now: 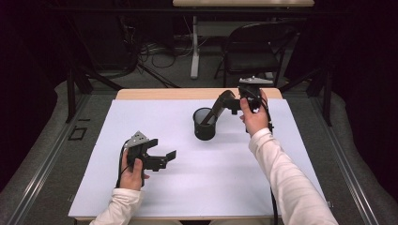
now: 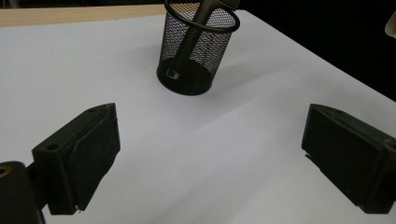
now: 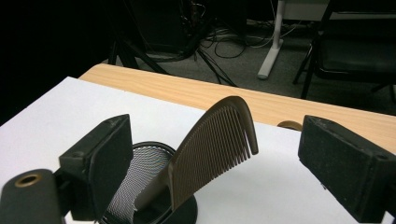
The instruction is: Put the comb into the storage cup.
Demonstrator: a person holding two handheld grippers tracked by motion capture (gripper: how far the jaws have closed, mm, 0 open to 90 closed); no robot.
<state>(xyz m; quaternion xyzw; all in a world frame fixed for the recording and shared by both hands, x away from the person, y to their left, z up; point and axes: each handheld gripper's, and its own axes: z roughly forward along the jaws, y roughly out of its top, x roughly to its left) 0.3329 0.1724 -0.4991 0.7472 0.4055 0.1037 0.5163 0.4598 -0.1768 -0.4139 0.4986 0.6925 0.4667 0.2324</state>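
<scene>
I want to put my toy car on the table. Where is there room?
Lots of bare white sheet lies between the left gripper and the sleeve, and along the far-left edge. It is crowded around the mesh cup, where the comb leans out beside the open right gripper.

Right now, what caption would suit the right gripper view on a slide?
Brown comb stands handle-down in the black mesh cup, between the right gripper's open jaws.

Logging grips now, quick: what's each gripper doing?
Left gripper: open, holding nothing.
Right gripper: open, jaws clear of the comb leaning in the mesh cup.
</scene>
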